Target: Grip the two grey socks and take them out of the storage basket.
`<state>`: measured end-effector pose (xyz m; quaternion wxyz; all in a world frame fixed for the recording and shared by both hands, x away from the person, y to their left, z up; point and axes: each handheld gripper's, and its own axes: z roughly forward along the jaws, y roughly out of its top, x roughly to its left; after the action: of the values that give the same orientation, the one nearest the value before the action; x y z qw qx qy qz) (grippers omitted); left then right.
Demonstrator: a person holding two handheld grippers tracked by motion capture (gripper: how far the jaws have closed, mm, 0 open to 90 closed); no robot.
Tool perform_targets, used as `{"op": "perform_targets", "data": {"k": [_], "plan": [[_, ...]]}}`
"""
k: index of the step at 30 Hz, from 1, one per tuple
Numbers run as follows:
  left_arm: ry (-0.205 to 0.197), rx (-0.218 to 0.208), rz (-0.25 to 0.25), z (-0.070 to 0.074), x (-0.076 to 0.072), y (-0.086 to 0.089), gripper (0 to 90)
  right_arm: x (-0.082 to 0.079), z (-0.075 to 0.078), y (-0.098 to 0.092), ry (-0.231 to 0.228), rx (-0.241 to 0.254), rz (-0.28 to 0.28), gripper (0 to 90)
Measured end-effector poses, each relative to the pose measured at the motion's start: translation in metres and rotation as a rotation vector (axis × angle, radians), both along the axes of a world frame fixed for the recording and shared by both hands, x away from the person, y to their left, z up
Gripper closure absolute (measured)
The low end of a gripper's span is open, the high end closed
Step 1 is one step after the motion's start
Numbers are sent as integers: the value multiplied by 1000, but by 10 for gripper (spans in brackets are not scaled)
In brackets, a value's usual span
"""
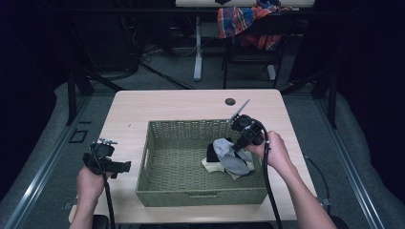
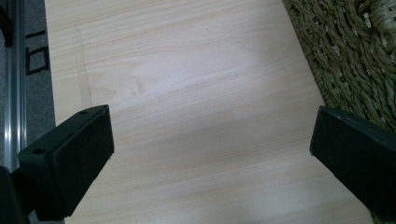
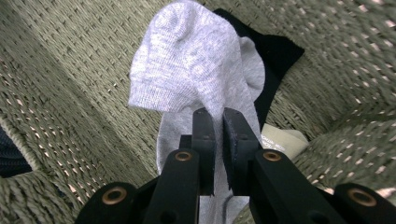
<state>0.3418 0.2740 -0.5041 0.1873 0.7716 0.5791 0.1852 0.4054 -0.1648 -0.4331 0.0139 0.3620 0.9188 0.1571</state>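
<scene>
The right tongs [image 1: 237,143], seen from the high view, are clenched on a grey sock [image 1: 232,159] inside the basket [image 1: 152,188], at about four o'clock from the basket's middle, with a black sock [image 1: 210,152] and a cream one [image 1: 208,165] lying under and beside it. The left tongs [image 1: 125,166] hang at nine o'clock, outside the basket's left wall, over the table [image 1: 129,109], holding nothing. In the left gripper view the jaws stand wide apart over bare wood, with the basket wall [image 2: 345,51] at two o'clock. In the right gripper view the tongs [image 3: 218,147] pinch a fold of the grey sock [image 3: 187,60], which bunches toward twelve o'clock; the black sock [image 3: 275,51] lies at one o'clock and a cream edge [image 3: 280,140] at three. The step in hand looks like pulling the grey sock free of the pile. Next, I judge, it has to be lifted clear of the rim without dragging the black sock along, then carried out to the table, perhaps for the idle left tongs to take.
</scene>
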Motion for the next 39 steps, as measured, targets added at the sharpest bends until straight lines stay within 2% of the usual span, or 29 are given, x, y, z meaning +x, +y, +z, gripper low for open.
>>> {"op": "perform_targets", "data": {"k": [8,33,39], "plan": [[3,2,-4,0,0,-1,0,-5,17,-5,-32,43,-8,846],[11,6,-7,-1,0,-2,0,-14,52,-15,-104,95,-5,854],[7,7,-5,-1,0,-2,0,-17,59,-21,-127,115,-25,854]]}}
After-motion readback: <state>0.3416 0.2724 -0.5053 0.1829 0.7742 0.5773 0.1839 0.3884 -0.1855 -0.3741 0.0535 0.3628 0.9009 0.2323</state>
